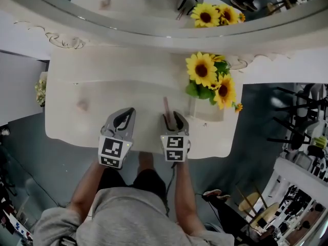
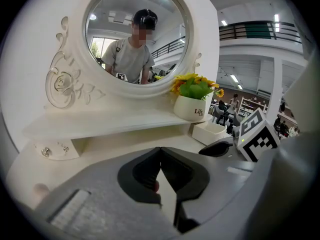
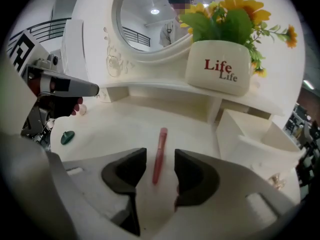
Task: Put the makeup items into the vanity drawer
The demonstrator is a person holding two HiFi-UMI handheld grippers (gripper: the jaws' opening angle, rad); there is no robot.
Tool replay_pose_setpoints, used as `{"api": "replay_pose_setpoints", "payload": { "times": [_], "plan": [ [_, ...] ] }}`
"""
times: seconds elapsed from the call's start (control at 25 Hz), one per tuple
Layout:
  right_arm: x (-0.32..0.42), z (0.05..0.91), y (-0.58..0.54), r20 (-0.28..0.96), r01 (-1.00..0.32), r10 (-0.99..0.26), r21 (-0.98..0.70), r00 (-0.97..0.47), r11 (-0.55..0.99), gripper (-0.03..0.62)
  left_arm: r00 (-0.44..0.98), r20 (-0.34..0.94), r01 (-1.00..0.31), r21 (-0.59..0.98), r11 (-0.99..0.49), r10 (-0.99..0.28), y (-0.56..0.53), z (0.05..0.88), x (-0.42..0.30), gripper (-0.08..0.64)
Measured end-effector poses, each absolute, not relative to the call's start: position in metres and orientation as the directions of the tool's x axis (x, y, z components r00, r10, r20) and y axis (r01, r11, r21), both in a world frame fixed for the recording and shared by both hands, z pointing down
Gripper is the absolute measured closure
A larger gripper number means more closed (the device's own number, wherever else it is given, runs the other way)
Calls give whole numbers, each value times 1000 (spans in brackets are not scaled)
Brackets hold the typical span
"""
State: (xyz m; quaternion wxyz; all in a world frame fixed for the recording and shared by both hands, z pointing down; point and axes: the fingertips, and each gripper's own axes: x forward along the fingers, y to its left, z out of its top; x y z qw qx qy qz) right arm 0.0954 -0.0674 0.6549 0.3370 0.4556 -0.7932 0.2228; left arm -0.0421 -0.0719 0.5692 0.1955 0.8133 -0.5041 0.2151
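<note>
Lying flat on the white table (image 1: 102, 81): a pink pen (image 3: 161, 139), with its near end in the gap of the right tongs (image 3: 160, 156). Wide open there, not squeezing yet. Pointing straight ahead toward the mirror (image 3: 145, 14), in line with those tongs. Pinched shut and empty on the left tongs (image 2: 160, 154), off to the side. Probably just needs a squeeze.

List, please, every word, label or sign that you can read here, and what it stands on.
"Life", in red, with a smaller "Life" below it: on the white flower pot.
Black-and-white square markers on the two cubes: patterns, no words.
Anything in the far background: too small to read.
</note>
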Motion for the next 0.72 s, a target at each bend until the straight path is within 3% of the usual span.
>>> {"api": "replay_pose_setpoints", "payload": {
  "times": [0.08, 0.32, 0.72],
  "plan": [
    [95, 658, -65, 753, -865, -551, -48, -360, 500, 414, 399, 551, -904, 103, -415, -733, -71, 571, -42, 549],
    [97, 661, -64, 768, -856, -544, -9, -337, 516, 543, 407, 556, -899, 103, -426, -725, -68, 573, -38, 549],
    [107, 626, -62, 707, -881, -616, -21, -347, 472, 545, 427, 530, -887, 88, -453, -732, -72, 554, -30, 549]
  ]
}}
